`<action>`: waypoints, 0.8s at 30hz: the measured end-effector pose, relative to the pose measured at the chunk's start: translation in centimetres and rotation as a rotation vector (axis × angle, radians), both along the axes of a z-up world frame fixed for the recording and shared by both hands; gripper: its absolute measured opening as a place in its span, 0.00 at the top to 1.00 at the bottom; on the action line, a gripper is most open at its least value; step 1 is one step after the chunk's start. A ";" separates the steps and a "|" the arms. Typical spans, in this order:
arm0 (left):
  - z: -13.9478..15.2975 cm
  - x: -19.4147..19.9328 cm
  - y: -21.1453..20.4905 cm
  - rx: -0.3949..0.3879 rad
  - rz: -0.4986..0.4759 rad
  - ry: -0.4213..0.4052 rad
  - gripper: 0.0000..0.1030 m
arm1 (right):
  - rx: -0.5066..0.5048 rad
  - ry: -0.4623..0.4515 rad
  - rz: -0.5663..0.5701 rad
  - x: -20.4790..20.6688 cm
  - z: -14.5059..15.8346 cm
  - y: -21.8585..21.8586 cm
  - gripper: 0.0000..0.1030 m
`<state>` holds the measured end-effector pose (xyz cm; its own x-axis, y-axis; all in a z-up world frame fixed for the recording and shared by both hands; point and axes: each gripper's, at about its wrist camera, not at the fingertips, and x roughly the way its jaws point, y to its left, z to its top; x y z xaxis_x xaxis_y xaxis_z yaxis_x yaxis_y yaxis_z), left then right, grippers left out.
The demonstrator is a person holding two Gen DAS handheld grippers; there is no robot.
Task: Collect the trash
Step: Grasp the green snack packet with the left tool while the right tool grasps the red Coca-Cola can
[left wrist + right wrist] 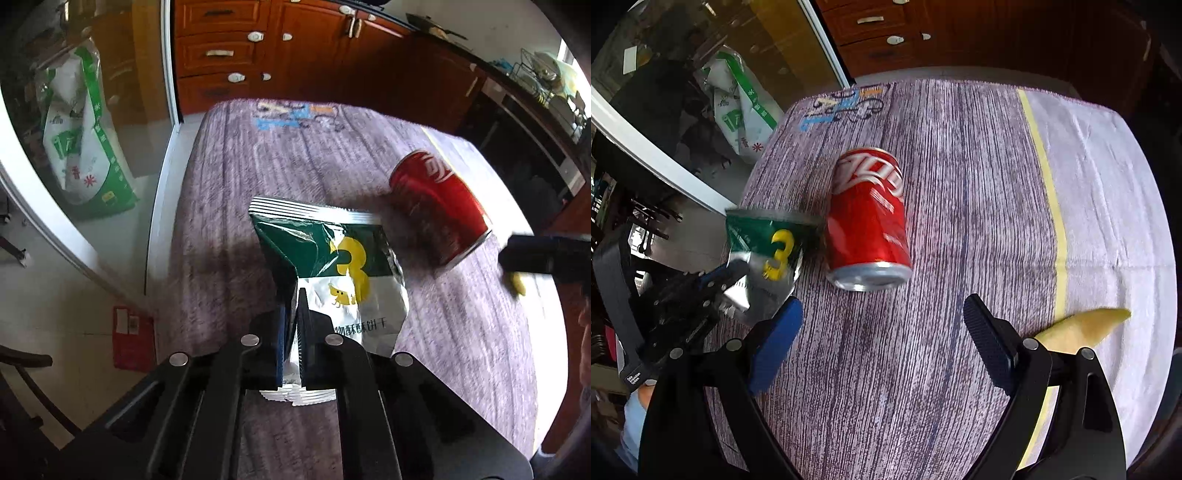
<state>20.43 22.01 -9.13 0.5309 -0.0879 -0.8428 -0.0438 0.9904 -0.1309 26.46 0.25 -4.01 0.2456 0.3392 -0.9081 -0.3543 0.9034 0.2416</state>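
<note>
A green and white snack wrapper (332,258) with a yellow 3 lies near the table's left side, and my left gripper (293,295) is shut on its near left edge. The same wrapper (768,251) shows at the left of the right wrist view, pinched by the left gripper (737,273). A red soda can (868,221) lies on its side just right of the wrapper, its silver end toward me. My right gripper (882,314) hangs open above the cloth just short of the can (443,206), nothing between its fingers. A yellow fruit peel (1082,328) lies at the right.
A purple-grey tablecloth (960,184) with a yellow stripe and white right part covers the table. Beyond the far edge stand brown wooden cabinets (258,48). A green and white sack (85,140) leans behind a glass door at the left. A red box (131,339) lies on the floor.
</note>
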 end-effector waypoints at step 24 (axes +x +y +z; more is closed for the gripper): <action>-0.6 -0.8 -0.4 0.005 -0.037 0.023 0.47 | 0.008 0.009 0.074 3.2 -2.9 6.1 0.18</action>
<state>19.67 21.58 -9.69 0.5076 -0.1029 -0.8554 -0.0101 0.9921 -0.1254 29.61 6.33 -6.87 0.2111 0.3635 -0.9073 -0.4179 0.8727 0.2524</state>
